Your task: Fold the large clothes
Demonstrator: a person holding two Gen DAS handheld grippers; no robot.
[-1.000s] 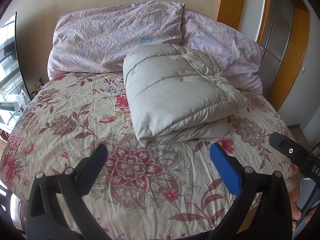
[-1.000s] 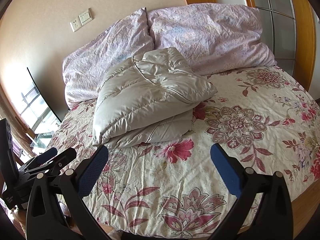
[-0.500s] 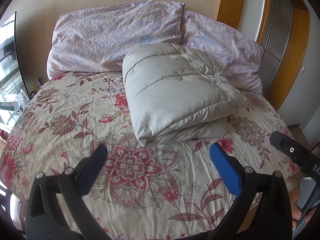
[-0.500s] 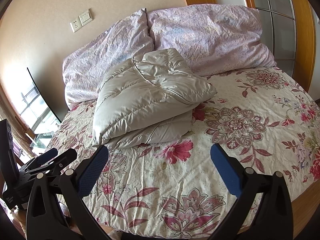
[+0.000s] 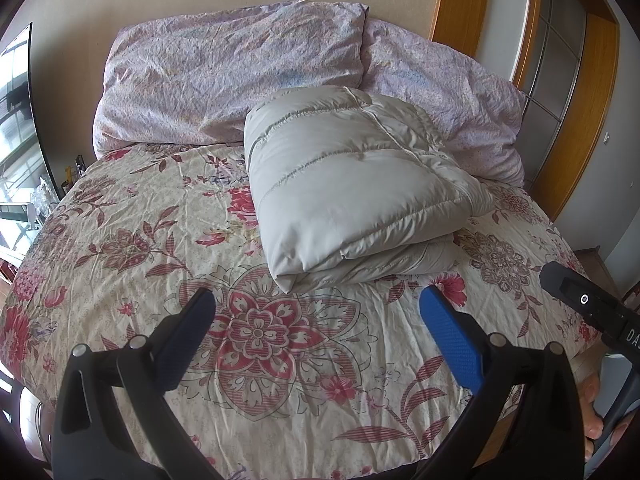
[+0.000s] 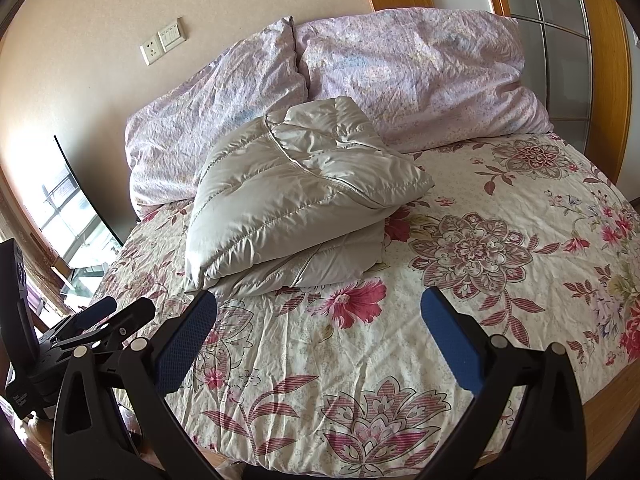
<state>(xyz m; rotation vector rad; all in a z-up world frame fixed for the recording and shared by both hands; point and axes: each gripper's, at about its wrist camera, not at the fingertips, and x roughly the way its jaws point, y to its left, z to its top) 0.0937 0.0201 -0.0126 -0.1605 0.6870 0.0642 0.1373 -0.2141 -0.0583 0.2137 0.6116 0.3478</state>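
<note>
A beige quilted down jacket (image 5: pixel 352 192) lies folded in a thick bundle on the flowered bedspread (image 5: pixel 168 264), near the pillows; it also shows in the right wrist view (image 6: pixel 296 208). My left gripper (image 5: pixel 316 320) is open and empty, held above the bed's near part, short of the bundle. My right gripper (image 6: pixel 318 322) is open and empty, also short of the bundle and to its right. The left gripper's body (image 6: pixel 80 340) shows at the lower left of the right wrist view. The right gripper's body (image 5: pixel 584 304) shows at the right edge of the left wrist view.
Two lilac pillows (image 5: pixel 232 76) (image 5: pixel 448 96) lean against the wall behind the jacket. A wooden door frame (image 5: pixel 568 128) stands right of the bed. A window and dark screen edge (image 5: pixel 24 120) are at the left. The bed's wooden edge (image 6: pixel 612 400) runs below the right gripper.
Almost nothing: both grippers stay open and hover in place. The view drifts very slightly. The folded jacket has not moved.
</note>
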